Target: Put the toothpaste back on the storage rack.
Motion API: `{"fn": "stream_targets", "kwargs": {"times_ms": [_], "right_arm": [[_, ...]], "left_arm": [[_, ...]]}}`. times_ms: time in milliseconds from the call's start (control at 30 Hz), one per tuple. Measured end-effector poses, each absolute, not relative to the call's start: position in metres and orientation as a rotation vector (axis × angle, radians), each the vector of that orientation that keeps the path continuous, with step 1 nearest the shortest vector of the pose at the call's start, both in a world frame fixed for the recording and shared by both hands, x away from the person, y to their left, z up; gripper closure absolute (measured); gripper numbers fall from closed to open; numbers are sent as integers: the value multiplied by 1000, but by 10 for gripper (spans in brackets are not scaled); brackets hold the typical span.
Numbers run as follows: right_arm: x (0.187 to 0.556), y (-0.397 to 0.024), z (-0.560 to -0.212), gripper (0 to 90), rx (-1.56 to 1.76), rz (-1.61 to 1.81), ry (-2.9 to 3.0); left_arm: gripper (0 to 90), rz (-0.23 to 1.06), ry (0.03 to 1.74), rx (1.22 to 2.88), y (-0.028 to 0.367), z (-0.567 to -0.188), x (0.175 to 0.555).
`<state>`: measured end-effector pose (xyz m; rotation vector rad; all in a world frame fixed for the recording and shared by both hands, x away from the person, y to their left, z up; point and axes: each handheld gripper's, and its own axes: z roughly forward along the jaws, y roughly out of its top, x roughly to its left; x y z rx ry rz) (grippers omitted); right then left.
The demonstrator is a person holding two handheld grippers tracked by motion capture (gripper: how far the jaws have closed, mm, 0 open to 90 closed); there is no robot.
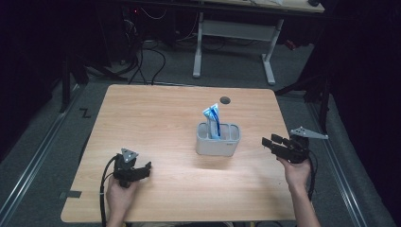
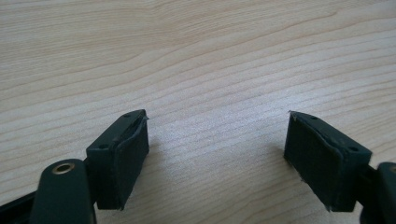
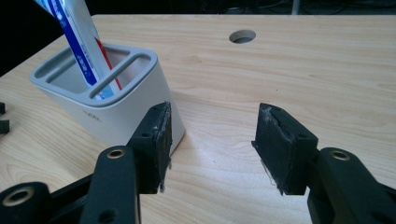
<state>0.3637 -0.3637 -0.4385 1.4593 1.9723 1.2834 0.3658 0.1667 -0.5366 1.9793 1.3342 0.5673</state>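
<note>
Toothpaste tube (image 1: pixel 213 120) stands upright in the grey holder (image 1: pixel 218 145) at mid-table, kept from tipping by its slot; right gripper (image 1: pixel 270 143) beside it and left gripper (image 1: pixel 144 169) both released, empty

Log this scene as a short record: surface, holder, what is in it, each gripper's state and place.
surface: wooden table with a round hole near its far edge
holder: grey holder, upright, mid-table
contents: blue and white tube standing in the holder, its top leaning left
left gripper: open, nothing between the jaws, near the front left of the table
right gripper: open, nothing held, right of the holder, apart from it
</note>
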Motion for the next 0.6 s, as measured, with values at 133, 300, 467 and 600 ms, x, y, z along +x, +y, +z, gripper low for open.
{"fn": "stream_targets", "kwargs": {"times_ms": [133,300,467,600], "right_arm": [[363,-363,-445,477,1466,1271,1988],[363,-360,-453,509,1454,1241,2034],[363,-358,-464,506,1473,1233,2053],[362,-357,-470,497,1490,1232,2054]], "left_arm": [[222,567,1334,1979,167,-537,366],[223,567,1334,1979,167,-537,366],[223,569,1334,1978,167,-537,366],[223,567,1334,1979,167,-537,366]]}}
